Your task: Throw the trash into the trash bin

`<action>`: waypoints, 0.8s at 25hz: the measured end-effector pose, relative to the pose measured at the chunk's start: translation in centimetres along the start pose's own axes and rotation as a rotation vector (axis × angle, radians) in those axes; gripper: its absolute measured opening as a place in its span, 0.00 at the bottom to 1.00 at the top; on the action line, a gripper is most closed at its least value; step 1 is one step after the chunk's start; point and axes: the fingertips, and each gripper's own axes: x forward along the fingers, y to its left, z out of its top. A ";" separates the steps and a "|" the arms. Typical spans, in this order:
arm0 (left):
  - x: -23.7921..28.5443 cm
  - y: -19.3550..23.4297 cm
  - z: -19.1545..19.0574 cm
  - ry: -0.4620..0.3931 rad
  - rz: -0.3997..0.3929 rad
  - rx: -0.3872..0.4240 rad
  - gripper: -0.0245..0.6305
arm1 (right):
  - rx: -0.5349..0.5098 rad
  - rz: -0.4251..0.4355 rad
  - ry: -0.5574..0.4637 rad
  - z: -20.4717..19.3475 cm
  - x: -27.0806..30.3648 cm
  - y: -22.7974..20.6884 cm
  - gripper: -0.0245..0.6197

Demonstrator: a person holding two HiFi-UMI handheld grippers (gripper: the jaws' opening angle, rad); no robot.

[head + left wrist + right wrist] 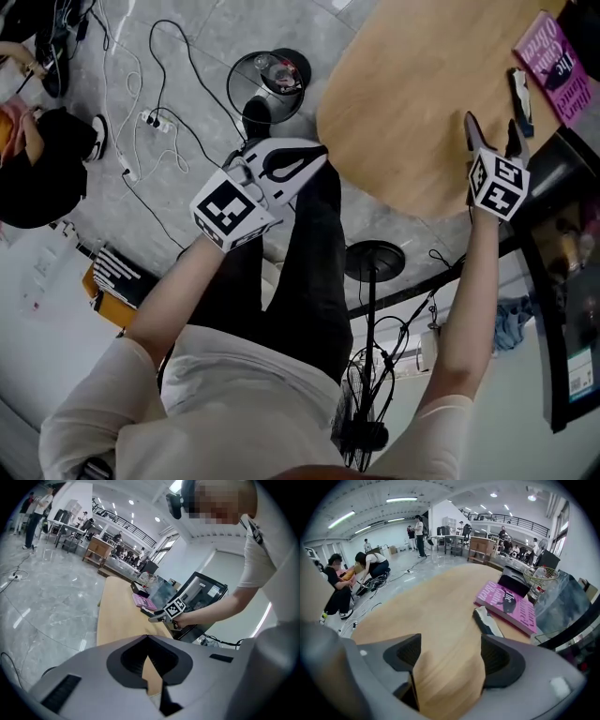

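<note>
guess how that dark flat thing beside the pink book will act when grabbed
The dark flat thing lies low on the table, so it probably won't roll, though jaws may scrape getting under it. It looks thin, so likely light, perhaps floppy.

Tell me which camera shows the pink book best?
Right gripper view: the pink book lies close, cover showing. The head view crops it at the edge; the left gripper view shows it tiny, far off.
</note>
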 end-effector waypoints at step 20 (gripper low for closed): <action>3.5 -0.2 -1.0 0.025 0.030 -0.053 0.05 | 0.059 0.022 0.165 -3.5 5.5 -12.2 0.67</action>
